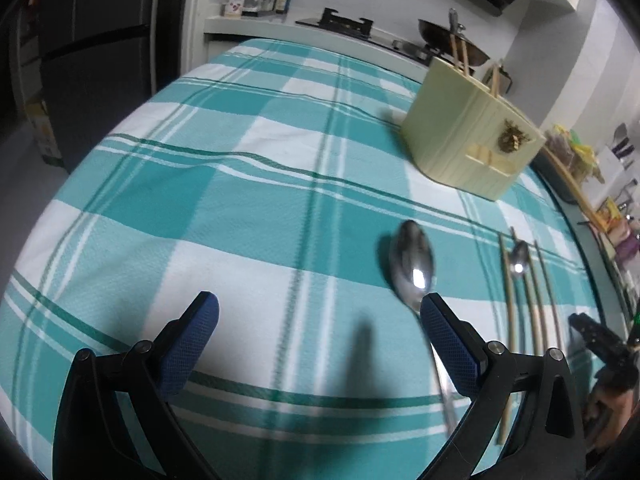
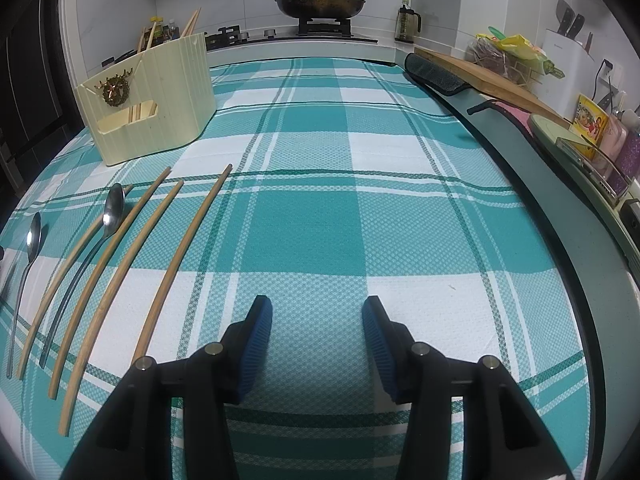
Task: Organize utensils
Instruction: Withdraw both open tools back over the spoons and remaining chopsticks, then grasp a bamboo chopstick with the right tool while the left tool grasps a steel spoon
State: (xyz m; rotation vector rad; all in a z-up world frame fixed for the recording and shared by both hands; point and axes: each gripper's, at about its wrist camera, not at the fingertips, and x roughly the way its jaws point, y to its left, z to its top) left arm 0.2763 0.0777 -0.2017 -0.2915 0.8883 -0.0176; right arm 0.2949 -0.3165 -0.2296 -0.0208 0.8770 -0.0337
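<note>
Left wrist view: the left gripper (image 1: 320, 312) hangs over a teal-and-white checked tablecloth (image 1: 200, 200) with its jaws spread wide and nothing between the pads. A steel spoon (image 1: 412, 260) lies on the cloth; its handle passes under or just beside one blue-padded finger (image 1: 448, 344). Whether finger and handle touch cannot be told, and the spoon is blurred. Further along lie a second spoon (image 1: 519, 258) and several wooden chopsticks (image 1: 510, 312), side by side. A cream utensil holder (image 1: 472, 136) stands upright beyond them, well apart from the gripper, with chopsticks standing in it.

Right wrist view: the right gripper (image 2: 317, 320) is poised over bare cloth, its jaws partly open and holding nothing. The loose utensils lie in a row to its side: four chopsticks (image 2: 120, 268) and two spoons, one (image 2: 32, 240) at the outer edge and one (image 2: 112, 210) among the sticks. None touches the gripper. The utensil holder (image 2: 160, 96) stands behind the row. A lidded pan (image 2: 320, 4) sits on the stove at the back.
</note>
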